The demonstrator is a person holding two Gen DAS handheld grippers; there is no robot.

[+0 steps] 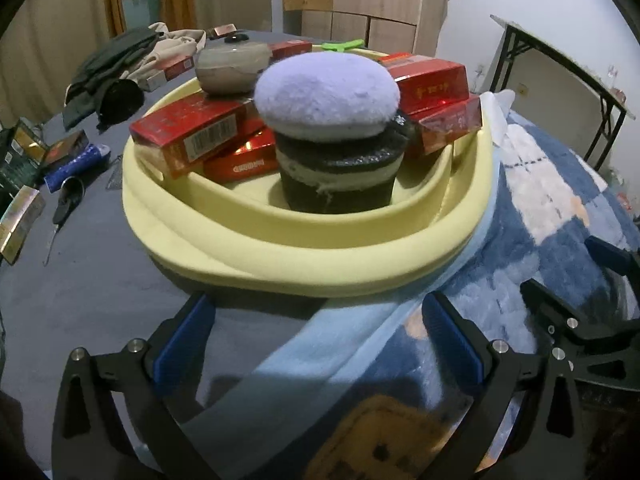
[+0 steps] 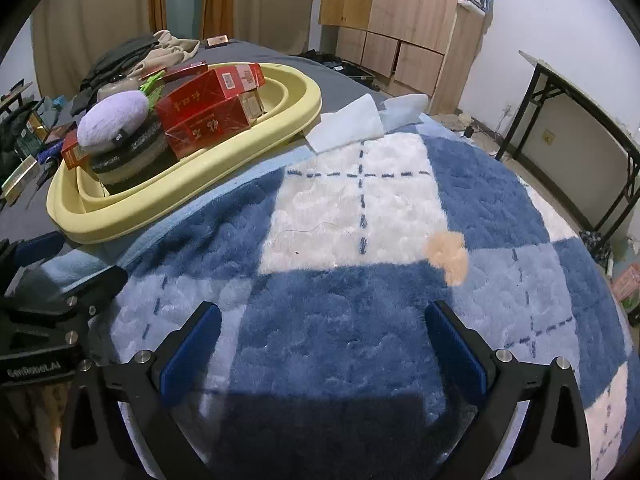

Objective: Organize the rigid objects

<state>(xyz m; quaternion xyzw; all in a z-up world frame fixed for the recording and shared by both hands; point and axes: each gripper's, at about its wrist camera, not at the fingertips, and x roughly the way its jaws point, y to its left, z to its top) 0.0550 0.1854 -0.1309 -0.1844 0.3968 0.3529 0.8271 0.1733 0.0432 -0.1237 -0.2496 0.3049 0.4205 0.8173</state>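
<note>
Nearest the lens, the left gripper was seen spread wide, its blue pads parted and nothing held between them; below it, the grey sheet and the pale edge of a plush blanket were visible. The right gripper was likewise held wide open and empty, poised over the blue-and-white checks of the blanket, with the other tool's black frame glimpsed at its far left.

Just ahead of the left fingers, the yellow basin was found resting on the bed, partly on the blanket's edge. From the right wrist view, the same basin lay well off to the upper left, apart from that gripper.

Inside it, a lilac plush puff was seen stacked on a dark round pad, with red boxes piled to either side. A grey lidded pot was perched behind them on the boxes.

Further back, dark clothes were heaped on the sheet, loose boxes were scattered at left, and a wooden wardrobe was seen against the wall.
</note>
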